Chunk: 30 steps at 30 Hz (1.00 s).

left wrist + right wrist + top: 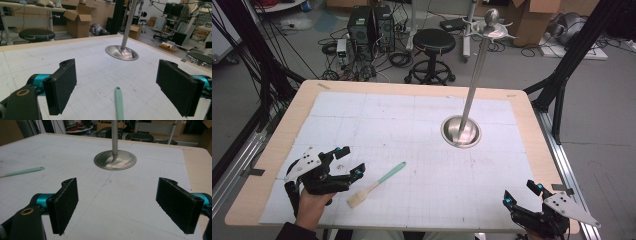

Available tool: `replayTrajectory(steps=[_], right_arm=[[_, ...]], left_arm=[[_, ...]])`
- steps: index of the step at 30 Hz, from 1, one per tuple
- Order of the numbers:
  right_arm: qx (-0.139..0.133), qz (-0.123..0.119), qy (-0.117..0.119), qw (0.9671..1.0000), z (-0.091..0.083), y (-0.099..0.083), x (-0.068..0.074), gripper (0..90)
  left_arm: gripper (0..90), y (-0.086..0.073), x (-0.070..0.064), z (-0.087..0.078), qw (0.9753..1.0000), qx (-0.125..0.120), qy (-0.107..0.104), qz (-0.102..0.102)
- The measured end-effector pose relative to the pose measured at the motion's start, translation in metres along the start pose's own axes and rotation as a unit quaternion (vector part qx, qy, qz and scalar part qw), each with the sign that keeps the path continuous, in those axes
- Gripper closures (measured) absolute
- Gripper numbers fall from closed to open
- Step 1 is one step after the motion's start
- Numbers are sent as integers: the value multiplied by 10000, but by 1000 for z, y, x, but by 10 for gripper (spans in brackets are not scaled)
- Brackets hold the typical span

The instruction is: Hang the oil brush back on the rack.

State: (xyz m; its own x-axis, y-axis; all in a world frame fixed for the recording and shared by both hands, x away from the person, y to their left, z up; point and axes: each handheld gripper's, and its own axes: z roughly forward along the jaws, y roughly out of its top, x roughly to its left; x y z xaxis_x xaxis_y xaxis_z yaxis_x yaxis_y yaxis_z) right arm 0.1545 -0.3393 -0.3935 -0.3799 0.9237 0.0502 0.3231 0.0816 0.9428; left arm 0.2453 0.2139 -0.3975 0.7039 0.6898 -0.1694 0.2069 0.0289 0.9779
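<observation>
With both jaws wide, my left gripper (346,161) lines up on the untouched brush (377,184) lying near-left on the surface (422,150), my right gripper (523,194) empty; pickup not yet begun.

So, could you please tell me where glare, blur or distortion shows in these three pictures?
High view: the tall steel pole stand leans outward, which is lens distortion, and its round base shows bright glare. Left gripper view: the mint-green brush handle looks soft close to the lens, between the open left tongs. Right gripper view: the stand's base mirrors the pole, and the open right tongs are slightly blurred.
</observation>
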Motion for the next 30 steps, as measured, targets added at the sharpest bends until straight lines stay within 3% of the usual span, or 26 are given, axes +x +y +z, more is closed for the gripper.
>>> replayTrajectory(steps=[7,10,18,20,21,22,23,26,29,30], right_arm=[[39,-37,16,10000,2,0,2,166],[30,-65,47,10000,5,0,1,166],[135,-210,183,9995,9,0,4,166],[116,-210,205,9995,7,0,5,166],[116,-210,205,9995,7,0,5,166],[110,-217,214,9995,8,0,5,166],[138,-203,216,9995,9,0,5,166],[183,-228,205,9994,11,0,6,166],[196,-239,193,9993,11,0,6,166],[196,-246,190,9993,11,0,6,166]], left_arm=[[170,-2,1,2,9999,123,19,-16],[170,-5,-1,3,9996,275,-31,-31],[184,-7,-2,3,9993,360,-120,-42],[197,-9,-2,7,9979,603,-248,-28],[215,-9,-2,7,9979,603,-248,-28],[241,-12,-1,11,9956,880,-327,55],[260,-12,-1,11,9956,880,-327,55],[284,-17,1,17,9913,1250,-362,174],[317,-18,3,18,9903,1331,-370,153],[332,-20,3,20,9885,1448,-406,153]])
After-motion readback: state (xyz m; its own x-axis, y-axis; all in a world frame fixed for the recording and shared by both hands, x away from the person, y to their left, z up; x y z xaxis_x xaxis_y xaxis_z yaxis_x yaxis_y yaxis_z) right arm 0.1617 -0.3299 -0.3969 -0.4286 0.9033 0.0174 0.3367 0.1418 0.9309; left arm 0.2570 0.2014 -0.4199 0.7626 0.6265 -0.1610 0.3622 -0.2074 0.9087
